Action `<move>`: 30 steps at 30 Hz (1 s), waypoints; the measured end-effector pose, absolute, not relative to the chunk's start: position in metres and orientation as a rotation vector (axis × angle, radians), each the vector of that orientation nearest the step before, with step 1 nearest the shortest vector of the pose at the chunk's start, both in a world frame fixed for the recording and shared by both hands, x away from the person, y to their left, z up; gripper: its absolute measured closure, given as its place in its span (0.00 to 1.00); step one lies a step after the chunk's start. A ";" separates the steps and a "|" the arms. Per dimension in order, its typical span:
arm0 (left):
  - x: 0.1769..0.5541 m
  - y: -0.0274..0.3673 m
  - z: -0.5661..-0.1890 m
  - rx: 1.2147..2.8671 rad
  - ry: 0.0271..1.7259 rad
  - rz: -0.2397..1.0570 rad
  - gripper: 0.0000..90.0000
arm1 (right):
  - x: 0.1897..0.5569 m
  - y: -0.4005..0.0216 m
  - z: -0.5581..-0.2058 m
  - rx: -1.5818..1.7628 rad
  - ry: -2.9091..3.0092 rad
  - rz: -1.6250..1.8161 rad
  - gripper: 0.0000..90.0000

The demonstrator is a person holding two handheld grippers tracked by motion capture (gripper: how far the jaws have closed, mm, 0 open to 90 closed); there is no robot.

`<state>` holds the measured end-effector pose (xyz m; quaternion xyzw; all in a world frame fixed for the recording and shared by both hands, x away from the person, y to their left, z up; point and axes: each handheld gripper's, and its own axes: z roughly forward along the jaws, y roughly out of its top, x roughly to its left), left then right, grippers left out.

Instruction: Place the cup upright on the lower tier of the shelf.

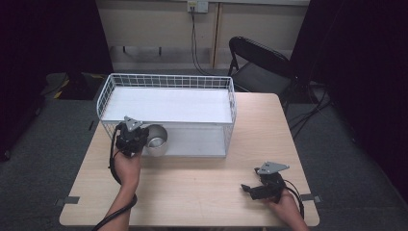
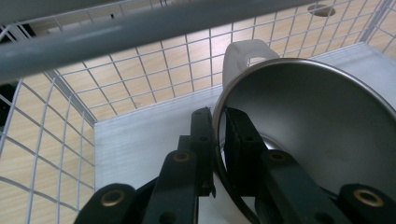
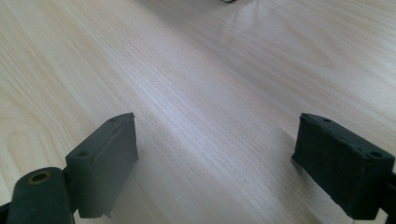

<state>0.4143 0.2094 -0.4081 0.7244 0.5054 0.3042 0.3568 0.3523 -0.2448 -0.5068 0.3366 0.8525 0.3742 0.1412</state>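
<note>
The left gripper [image 2: 219, 135] has its jaws pinched on the rim of a steel mug [image 2: 317, 135] – one black pad outside the wall, the other just inside the mouth, the thin metal edge clamped between them. The mug lies tipped, its open mouth turned toward the gripper's camera, and its white handle [image 2: 247, 58] sticks out on the far side. From the high view the mug [image 1: 157, 139] sits at the front left of the lower level of a white wire rack [image 1: 166, 82], under the rack's upper shelf [image 1: 168, 103], with the left gripper [image 1: 131, 139] right against it at the rack's open front. Whether the mug's side already rests on the lower shelf plate [image 2: 140, 140] or hangs just over it, the pictures do not settle. The right gripper [image 3: 215, 158] is held apart from all this, its jaws spread wide with nothing between them, low over the bare wooden table [image 1: 202, 183] near the right front corner [image 1: 262, 188]. As a judgement: the mug looks to be inside the rack's lower level but not yet let go – what is left would be to settle it, open the pads and draw the left gripper back out from under the shelf
</note>
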 end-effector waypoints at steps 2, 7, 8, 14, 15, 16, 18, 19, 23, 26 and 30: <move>0.414 0.209 -0.408 1.874 1.302 0.799 0.91 | 0.352 -0.245 -0.507 0.972 2.461 1.081 0.14; 0.414 0.209 -0.411 1.857 1.302 0.827 0.89 | 0.352 -0.245 -0.507 0.971 2.462 1.080 0.14; 0.414 0.209 -0.411 1.857 1.302 0.827 0.89 | 0.352 -0.245 -0.507 0.971 2.462 1.080 0.14; 0.413 0.214 -0.404 1.839 1.291 0.835 0.76 | 0.352 -0.245 -0.507 0.969 2.463 1.079 0.14; 0.413 0.215 -0.403 1.838 1.294 0.828 0.72 | 0.352 -0.245 -0.507 0.969 2.463 1.079 0.14; 0.413 0.215 -0.403 1.838 1.294 0.828 0.70 | 0.352 -0.245 -0.507 0.969 2.463 1.079 0.14; 0.413 0.216 -0.403 1.850 1.297 0.805 0.65 | 0.352 -0.245 -0.507 0.969 2.463 1.079 0.14; 0.413 0.216 -0.403 1.857 1.294 0.791 0.65 | 0.352 -0.245 -0.507 0.969 2.463 1.079 0.14; 0.408 0.218 -0.400 1.848 1.294 0.788 0.53 | 0.352 -0.245 -0.507 0.969 2.462 1.079 0.14; 0.405 0.221 -0.396 1.851 1.295 0.782 0.51 | 0.352 -0.245 -0.507 0.969 2.462 1.079 0.14; 0.402 0.224 -0.393 1.852 1.289 0.772 0.49 | 0.352 -0.245 -0.507 0.969 2.462 1.079 0.14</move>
